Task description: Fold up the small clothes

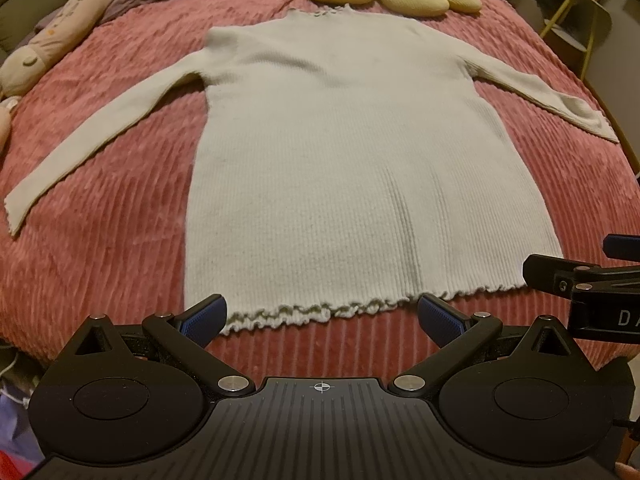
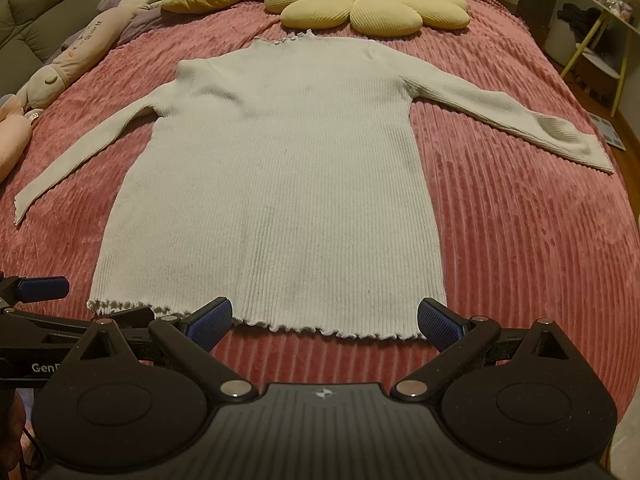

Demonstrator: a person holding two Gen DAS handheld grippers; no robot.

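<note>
Right at the hem, left gripper [image 1: 320, 318] and right gripper [image 2: 325, 320] are held wide open; ribbed cream sweater [image 1: 352, 160] is spread flat, sleeves out.

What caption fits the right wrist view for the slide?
Open right hand-held gripper poised at the ruffled hem of a white ribbed long-sleeve top spread flat on a pink corduroy bedspread.

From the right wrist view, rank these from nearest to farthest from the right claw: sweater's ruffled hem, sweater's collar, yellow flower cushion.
Right claw, open:
1. Ruffled hem, just ahead between the fingers.
2. Collar, at the sweater's far end, centre.
3. Yellow flower cushion, beyond the collar, slightly right.
</note>
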